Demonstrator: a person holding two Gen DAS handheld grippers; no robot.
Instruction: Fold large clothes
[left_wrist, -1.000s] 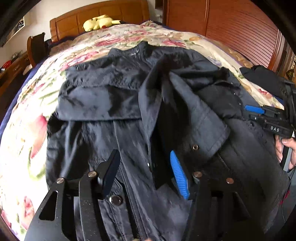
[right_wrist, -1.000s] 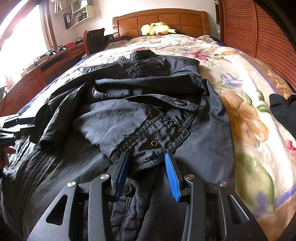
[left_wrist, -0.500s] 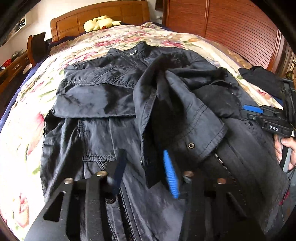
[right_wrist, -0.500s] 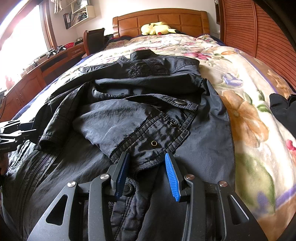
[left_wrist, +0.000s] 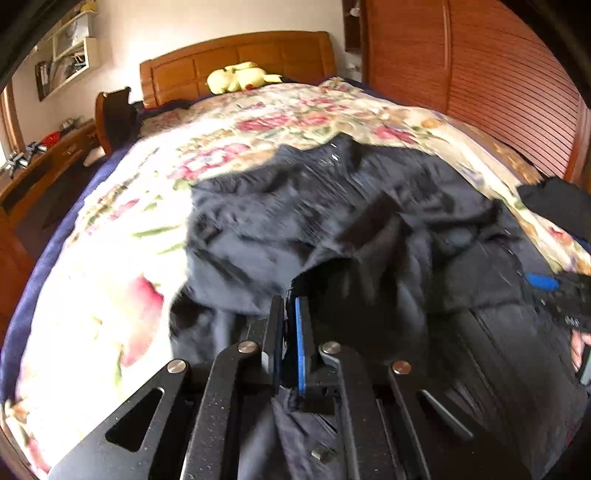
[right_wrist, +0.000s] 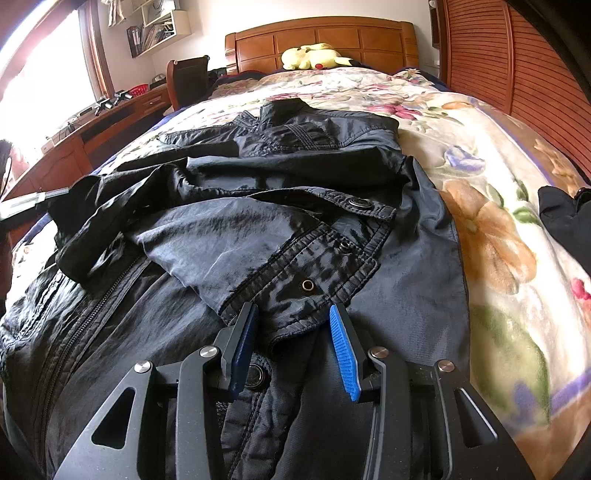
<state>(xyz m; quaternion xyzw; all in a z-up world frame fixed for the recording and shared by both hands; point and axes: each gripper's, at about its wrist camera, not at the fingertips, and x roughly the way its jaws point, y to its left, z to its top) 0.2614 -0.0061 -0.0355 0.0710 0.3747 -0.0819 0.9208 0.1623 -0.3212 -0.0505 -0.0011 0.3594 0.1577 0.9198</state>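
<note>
No brand, label or lettering can be read anywhere; the white marks on the right gripper's body, as the left wrist view catches them, are smeared by blur. One dark navy jacket (right_wrist: 280, 236) lies spread over the floral bedspread (right_wrist: 491, 236), collar toward the wooden headboard (right_wrist: 321, 38), its sleeves folded in across the front. On it the right wrist view shows four metal snaps, three on the folded-in cuffs and one low between the gripper's fingers, and one zipper running down the left side. The left gripper (left_wrist: 290, 306) has just been closing and its two pads now pinch a fold of the jacket's fabric, which hangs slack below them. The right gripper (right_wrist: 291, 314) stands partly spread, a cuff edge lying between its black and blue pads without being squeezed. One yellow plush toy (right_wrist: 314, 55) rests against the headboard. One separate black garment (right_wrist: 561, 218) sits at the bed's right edge. One dark chair (right_wrist: 188, 81) stands beside the wooden desk (right_wrist: 110, 122).
</note>
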